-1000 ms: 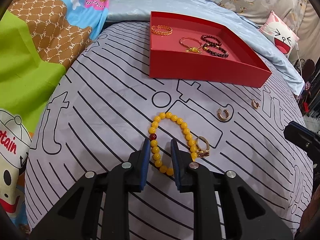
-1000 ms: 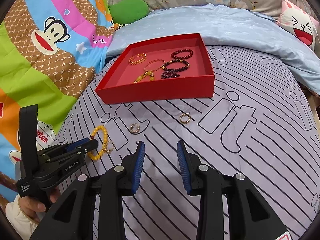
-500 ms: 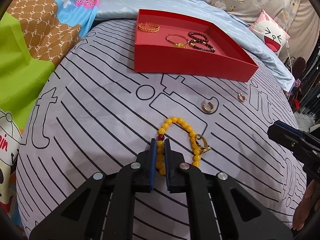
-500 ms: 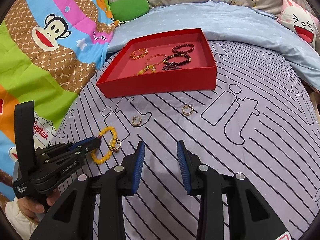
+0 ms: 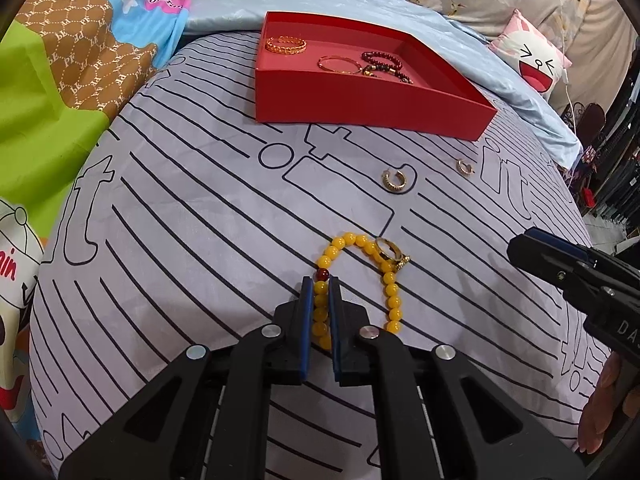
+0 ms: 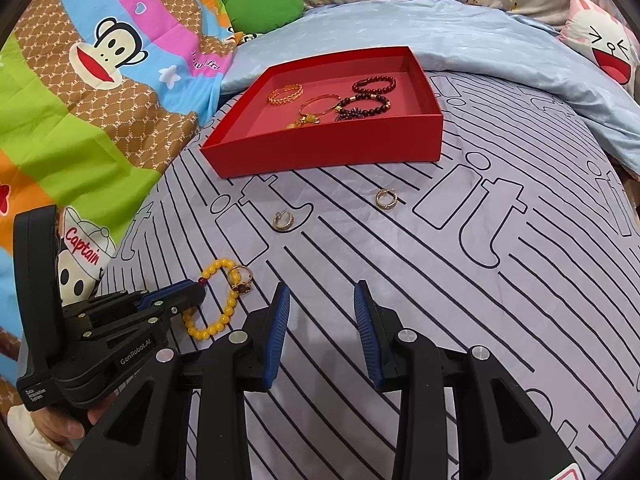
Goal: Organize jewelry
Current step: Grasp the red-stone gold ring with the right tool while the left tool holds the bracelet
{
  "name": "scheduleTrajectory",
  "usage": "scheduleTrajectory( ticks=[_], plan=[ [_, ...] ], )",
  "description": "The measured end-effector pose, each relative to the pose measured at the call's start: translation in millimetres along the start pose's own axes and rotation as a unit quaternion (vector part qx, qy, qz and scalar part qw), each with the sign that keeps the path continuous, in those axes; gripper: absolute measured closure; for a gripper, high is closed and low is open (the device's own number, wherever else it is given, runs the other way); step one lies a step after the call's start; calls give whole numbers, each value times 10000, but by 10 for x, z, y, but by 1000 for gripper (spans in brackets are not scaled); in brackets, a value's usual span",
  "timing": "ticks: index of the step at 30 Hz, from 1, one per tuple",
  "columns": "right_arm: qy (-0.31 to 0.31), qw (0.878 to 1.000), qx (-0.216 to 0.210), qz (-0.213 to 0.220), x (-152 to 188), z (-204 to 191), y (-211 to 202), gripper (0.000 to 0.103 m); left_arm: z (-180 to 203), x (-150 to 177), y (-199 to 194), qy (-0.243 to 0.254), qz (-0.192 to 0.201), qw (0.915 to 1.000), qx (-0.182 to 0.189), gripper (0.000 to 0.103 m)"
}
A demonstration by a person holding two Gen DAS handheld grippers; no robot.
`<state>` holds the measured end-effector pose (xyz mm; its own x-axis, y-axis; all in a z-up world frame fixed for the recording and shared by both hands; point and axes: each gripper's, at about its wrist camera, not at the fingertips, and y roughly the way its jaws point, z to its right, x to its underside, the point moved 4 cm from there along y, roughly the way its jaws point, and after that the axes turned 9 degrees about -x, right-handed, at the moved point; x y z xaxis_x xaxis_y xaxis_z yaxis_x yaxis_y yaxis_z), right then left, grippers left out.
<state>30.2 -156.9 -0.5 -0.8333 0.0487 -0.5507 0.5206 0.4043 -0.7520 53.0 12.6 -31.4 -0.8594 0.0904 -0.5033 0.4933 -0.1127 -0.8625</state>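
Note:
My left gripper (image 5: 320, 285) is shut on the yellow bead bracelet (image 5: 390, 288), pinching its left strand just below a dark red bead. The bracelet (image 6: 224, 312) lies partly on the striped bed cover, and a gold ring (image 5: 390, 252) rests against its right strand. A red tray (image 5: 372, 96) at the far side holds a gold chain bracelet (image 5: 286, 45), a thin gold bangle (image 5: 340, 65) and dark bead bracelets (image 5: 384, 64). Two gold hoop earrings (image 5: 395, 181) (image 5: 465, 167) lie on the cover before the tray. My right gripper (image 6: 322, 300) is open and empty, right of the bracelet.
The striped grey cover (image 5: 180, 208) spans the bed. A colourful cartoon quilt (image 6: 80, 92) lies on the left, a light blue blanket (image 6: 500, 40) behind the tray, and a pink cartoon cushion (image 5: 532, 60) at the far right. The right gripper's body (image 5: 580, 280) shows at the right.
My left gripper closed from open onto the yellow bracelet's left strand and has drawn it back, bunching the loop narrower. The right gripper stayed open and shifted little.

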Motion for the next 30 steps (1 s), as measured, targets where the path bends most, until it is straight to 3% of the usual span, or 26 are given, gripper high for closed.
scheduleTrajectory(
  ticks=[19, 30],
  plan=[
    [-294, 9992, -145, -220, 205, -273, 113, 70, -68, 280, -179, -66, -103, 9998, 166, 96],
    [-617, 9971, -297, -323, 88, -495, 442, 71, -189, 350, -216, -330, -172, 9986, 375, 96]
  ],
)
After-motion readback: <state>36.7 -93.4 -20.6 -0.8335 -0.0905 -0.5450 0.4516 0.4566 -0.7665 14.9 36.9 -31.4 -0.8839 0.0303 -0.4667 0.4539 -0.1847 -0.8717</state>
